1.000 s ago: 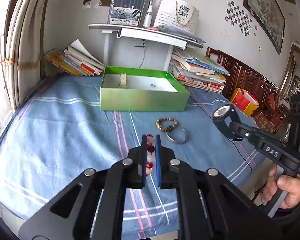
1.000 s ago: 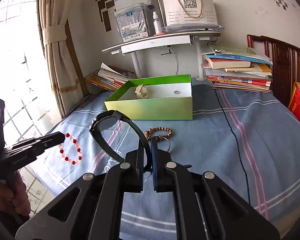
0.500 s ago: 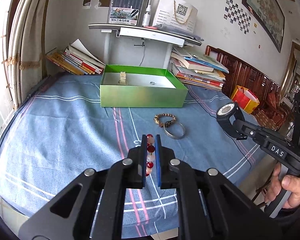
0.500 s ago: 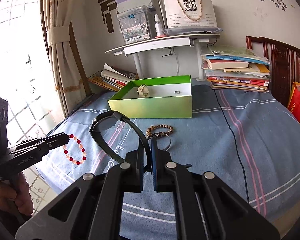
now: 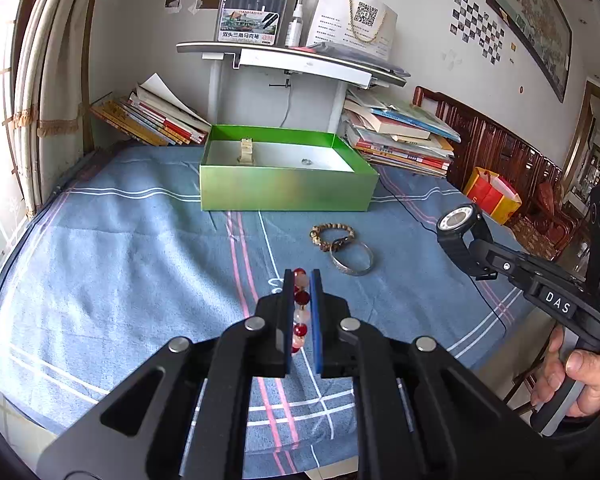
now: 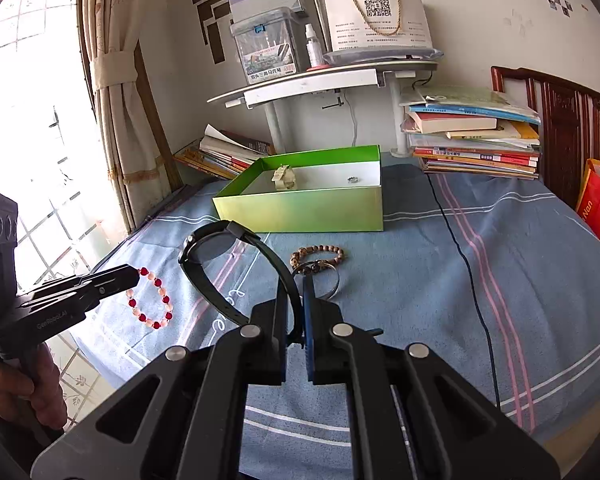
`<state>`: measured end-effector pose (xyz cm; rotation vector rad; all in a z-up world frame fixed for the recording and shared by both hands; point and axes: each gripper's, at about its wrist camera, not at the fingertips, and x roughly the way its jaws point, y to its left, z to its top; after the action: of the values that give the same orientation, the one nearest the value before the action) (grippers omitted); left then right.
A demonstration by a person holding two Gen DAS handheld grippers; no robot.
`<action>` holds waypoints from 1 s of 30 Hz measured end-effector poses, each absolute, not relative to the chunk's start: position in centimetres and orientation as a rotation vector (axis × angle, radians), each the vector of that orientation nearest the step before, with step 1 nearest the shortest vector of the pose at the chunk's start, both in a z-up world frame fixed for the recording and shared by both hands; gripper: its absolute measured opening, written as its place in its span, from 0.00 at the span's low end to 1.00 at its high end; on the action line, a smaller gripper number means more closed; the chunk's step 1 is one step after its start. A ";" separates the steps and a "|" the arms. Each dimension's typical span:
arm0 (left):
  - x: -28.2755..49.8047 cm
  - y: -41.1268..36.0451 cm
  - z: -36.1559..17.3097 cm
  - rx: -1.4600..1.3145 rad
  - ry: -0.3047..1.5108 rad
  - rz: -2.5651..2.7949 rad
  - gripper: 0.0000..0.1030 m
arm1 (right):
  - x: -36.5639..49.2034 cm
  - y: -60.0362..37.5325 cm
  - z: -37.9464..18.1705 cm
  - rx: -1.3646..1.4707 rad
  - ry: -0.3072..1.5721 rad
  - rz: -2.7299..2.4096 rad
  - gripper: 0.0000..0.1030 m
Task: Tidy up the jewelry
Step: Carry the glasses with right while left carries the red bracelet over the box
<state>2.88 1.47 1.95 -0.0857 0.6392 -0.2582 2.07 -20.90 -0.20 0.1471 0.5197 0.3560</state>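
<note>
Left wrist view: the left gripper is clamped narrow on a red and pink bead bracelet, whose beads run up between the blue pads, held above the blue cloth. Ahead on the cloth lie a brown bead bracelet and a silver bangle, overlapping at one edge. Beyond them stands the open green box, with a pale watch and a small ring inside. At the right, the right gripper pinches the strap of a black watch, held off the table's right edge; a hand grips its handle.

Right wrist view: the right gripper is closed tight on the black watch's strap, the watch looping up to the left in the air. At the left, the left gripper holds the bead bracelet hanging as an open ring over the cloth's left edge. The brown bracelet and bangle lie just beyond the fingers, the box farther back.
</note>
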 end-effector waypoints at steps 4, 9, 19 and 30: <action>3.2 1.3 1.8 -0.082 0.647 -0.258 0.07 | 2.3 -20.9 -0.3 0.148 0.527 0.358 0.07; 3.8 1.3 1.6 -0.081 0.654 -0.261 0.07 | 2.8 -21.1 -0.5 0.154 0.534 0.356 0.07; 6.3 1.1 2.5 -0.068 0.650 -0.257 0.08 | 5.0 -21.4 -0.1 0.145 0.532 0.350 0.07; 13.3 0.5 6.8 -0.023 0.585 -0.270 0.08 | 12.3 -21.7 3.1 0.131 0.491 0.364 0.07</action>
<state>13.28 0.52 6.81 -0.0234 0.5852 -0.2702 12.33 -21.70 3.06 0.1314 0.4907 0.3640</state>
